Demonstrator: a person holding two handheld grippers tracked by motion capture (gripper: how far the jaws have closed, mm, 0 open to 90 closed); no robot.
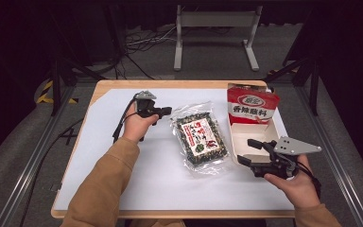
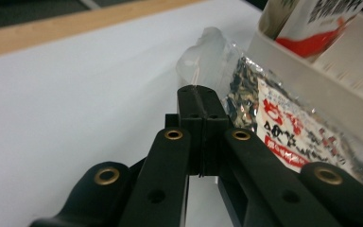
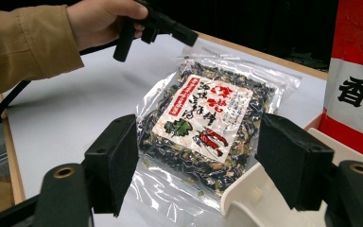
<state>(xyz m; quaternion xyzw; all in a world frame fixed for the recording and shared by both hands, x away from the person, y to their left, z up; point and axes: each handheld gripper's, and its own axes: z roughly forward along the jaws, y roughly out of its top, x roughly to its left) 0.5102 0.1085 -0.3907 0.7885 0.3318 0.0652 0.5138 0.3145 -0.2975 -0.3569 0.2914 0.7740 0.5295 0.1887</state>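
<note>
A clear bag of dark dried food with a white and red label [image 1: 201, 139] lies flat in the middle of the table. My left gripper [image 1: 165, 111] is shut with nothing in it, its tip just beside the bag's far left corner [image 2: 208, 52]. In the left gripper view the jaws [image 2: 200, 92] press together. My right gripper [image 1: 246, 151] is open, hovering at the left rim of a white tray [image 1: 257, 137]. In the right gripper view its pads [image 3: 116, 161] frame the bag [image 3: 203, 118]. A red and white packet [image 1: 251, 106] stands in the tray.
A white sheet [image 1: 123, 161] covers the wooden table, whose bare edge [image 1: 170, 84] shows at the back. A white metal stand [image 1: 215, 35] and cables lie on the floor beyond. Aluminium rails [image 1: 33, 156] run along both sides of the table.
</note>
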